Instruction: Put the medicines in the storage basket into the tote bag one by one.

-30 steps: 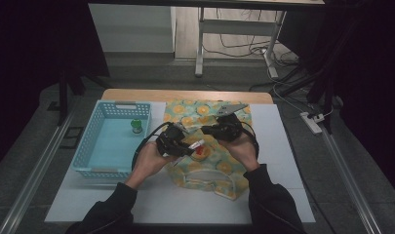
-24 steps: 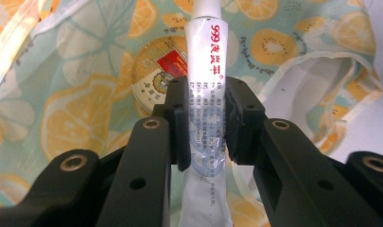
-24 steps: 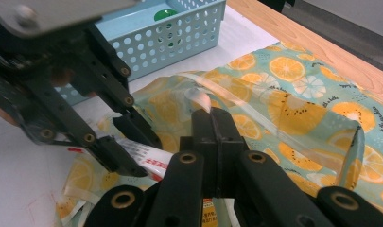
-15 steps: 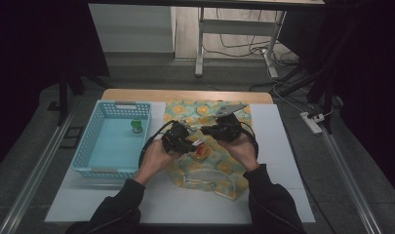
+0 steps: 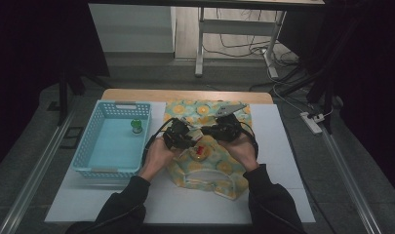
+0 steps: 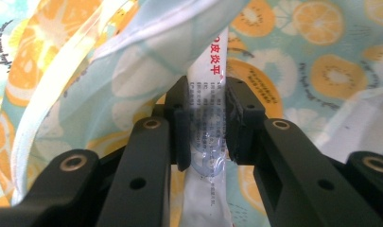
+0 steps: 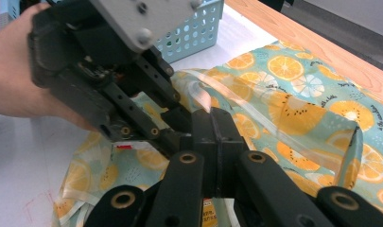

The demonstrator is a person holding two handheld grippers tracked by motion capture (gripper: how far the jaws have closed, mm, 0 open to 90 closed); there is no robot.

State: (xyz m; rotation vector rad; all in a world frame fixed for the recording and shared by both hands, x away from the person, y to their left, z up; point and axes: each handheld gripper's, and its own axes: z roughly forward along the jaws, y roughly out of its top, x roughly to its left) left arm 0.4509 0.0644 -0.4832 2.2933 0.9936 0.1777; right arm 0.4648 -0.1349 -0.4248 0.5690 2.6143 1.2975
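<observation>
A fruit-print bag [image 5: 219,170] lies on the white table. My left gripper [image 5: 191,141] is shut on a white packet [image 6: 213,66] with red print; the pads press it from both sides. In the left gripper view [image 6: 205,118] the packet's far end goes under the bag's lifted rim [image 6: 146,42]. My right gripper [image 5: 208,131] is shut on the bag's clear-edged rim [image 7: 203,97] and holds it up, seen close in the right gripper view [image 7: 214,124]. The two grippers are almost tip to tip. The packet's red and white end [image 5: 200,150] shows between the hands.
At the left stands a light blue basket [image 5: 88,161] with a small green item [image 5: 136,127] inside. Its wall [image 7: 194,33] rises behind the left gripper's grey plate [image 7: 137,19]. A wooden edge [image 5: 185,95] runs along the back, with bare white table to the bag's right.
My left gripper has moved right and a little down with the packet, closer to the right gripper and the bag's opening. The right gripper has kept still.
</observation>
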